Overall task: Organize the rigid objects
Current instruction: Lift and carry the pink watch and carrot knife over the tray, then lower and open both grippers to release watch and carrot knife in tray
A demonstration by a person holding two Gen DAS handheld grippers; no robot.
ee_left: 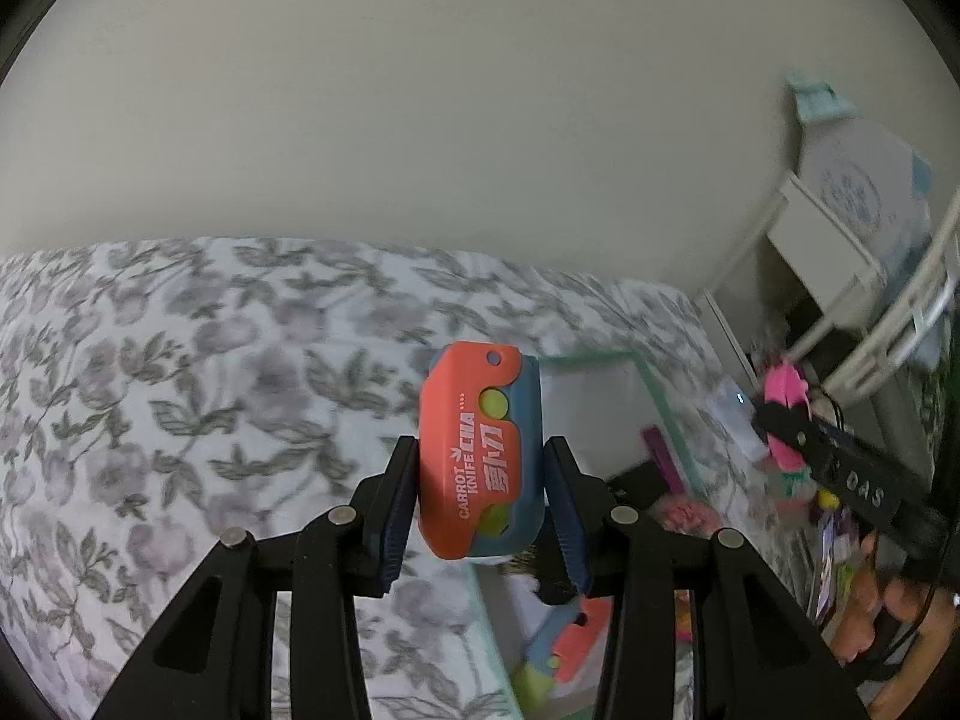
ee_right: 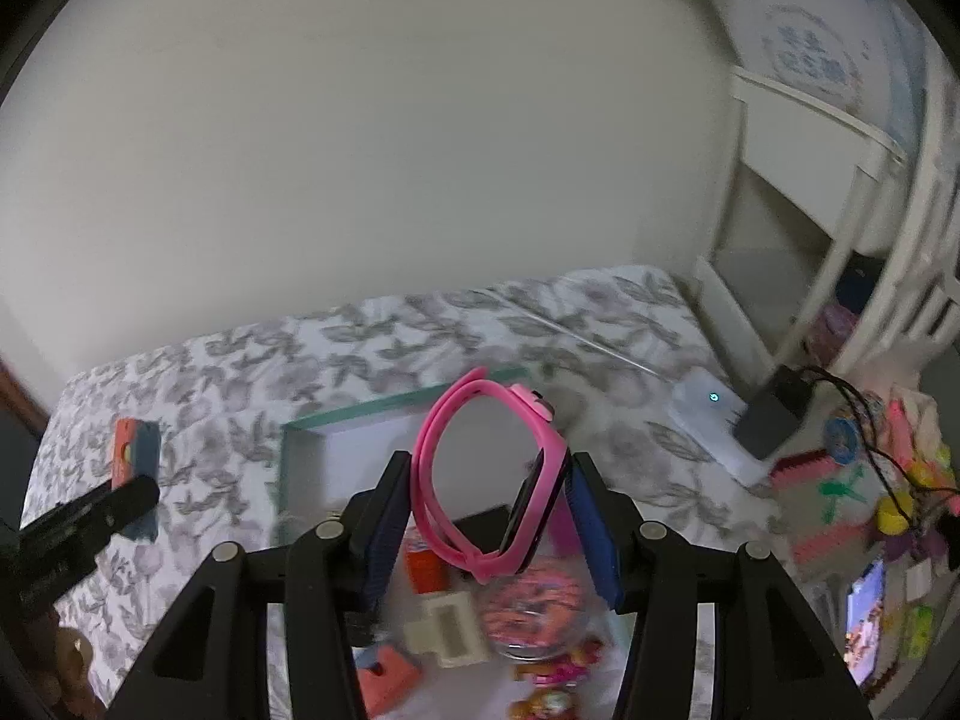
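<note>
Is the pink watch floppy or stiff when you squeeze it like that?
Probably bendy: the pink watch keeps a squashed loop between the right gripper fingers. Its dark screen part looks stiff. The strap looks rubbery, so it likely won't slip easily.

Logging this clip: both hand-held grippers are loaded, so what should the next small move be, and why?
Probably lower the right hand-held gripper and release the pink watch into the green-rimmed tray below, among the toys; the left hand-held gripper holds the carrot knife toy beside the tray.

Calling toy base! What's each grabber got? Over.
Left hand-held gripper shut on carrot knife toy. Right hand-held gripper shut on pink watch. Nothing blocking.
</note>
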